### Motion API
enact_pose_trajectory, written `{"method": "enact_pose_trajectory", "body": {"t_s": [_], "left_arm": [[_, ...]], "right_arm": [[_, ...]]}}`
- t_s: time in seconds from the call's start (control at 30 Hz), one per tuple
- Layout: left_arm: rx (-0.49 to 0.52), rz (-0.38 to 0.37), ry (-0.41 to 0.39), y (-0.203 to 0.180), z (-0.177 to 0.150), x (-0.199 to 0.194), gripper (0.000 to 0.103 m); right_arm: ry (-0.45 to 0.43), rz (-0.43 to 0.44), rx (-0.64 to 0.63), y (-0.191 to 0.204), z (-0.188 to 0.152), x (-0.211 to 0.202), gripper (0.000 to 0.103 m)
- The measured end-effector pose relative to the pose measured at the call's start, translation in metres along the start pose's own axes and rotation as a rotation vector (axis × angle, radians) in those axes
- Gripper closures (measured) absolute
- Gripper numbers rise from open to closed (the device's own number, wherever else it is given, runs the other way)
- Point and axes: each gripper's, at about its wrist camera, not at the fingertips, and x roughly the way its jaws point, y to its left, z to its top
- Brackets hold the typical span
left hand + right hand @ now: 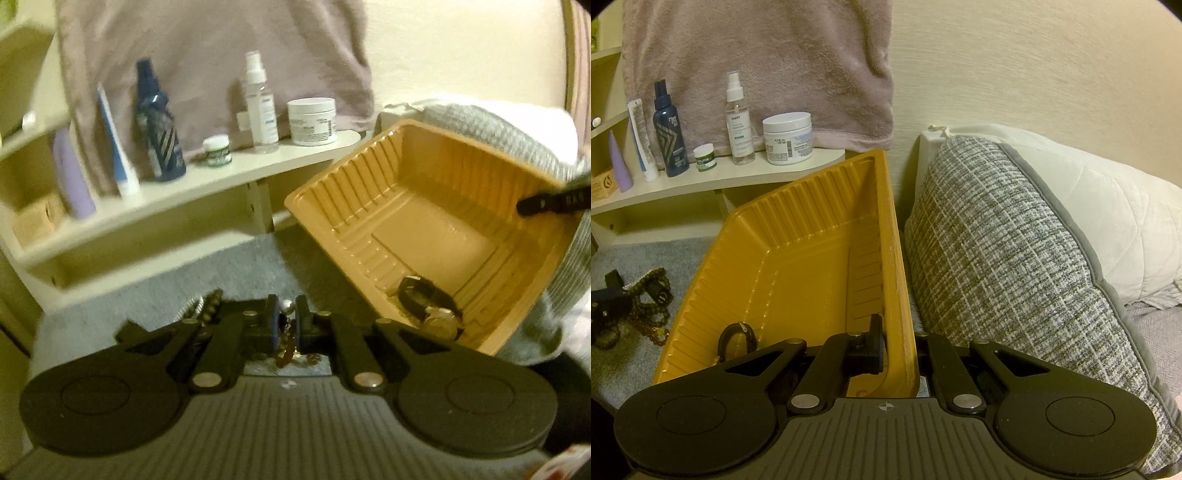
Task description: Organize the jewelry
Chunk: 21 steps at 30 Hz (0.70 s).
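A yellow plastic tray (406, 206) stands tilted on the grey bedding, with a black-strapped watch (432, 306) in its low corner; the watch also shows in the right wrist view (737, 338). My right gripper (897, 350) is shut on the tray's right wall (899, 295); its finger (546, 205) shows at the rim in the left wrist view. My left gripper (286, 317) is shut on a beaded jewelry piece with a silver bead (288, 307), low over the bedding. A pile of bead necklaces (646, 302) lies left of the tray.
A cream shelf (713, 177) holds bottles, tubes and jars, with a mauve towel (768, 62) hanging behind it. A grey woven pillow (1015, 277) and a white pillow (1108, 221) lie right of the tray.
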Motion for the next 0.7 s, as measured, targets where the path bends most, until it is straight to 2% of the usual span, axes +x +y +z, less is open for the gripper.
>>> {"method": "enact_pose_trajectory", "body": {"t_s": [0.4, 0.7], "left_arm": [[0.005, 0.009, -0.021, 0.002, 0.004, -0.005, 0.096], [-0.015, 0.023, 0.126, 0.016, -0.037, 0.016, 0.095]], "right_arm": [[-0.001, -0.001, 0.001, 0.000, 0.000, 0.000, 0.099], [0.000, -0.001, 0.004, -0.001, 0.000, 0.001, 0.099]]}}
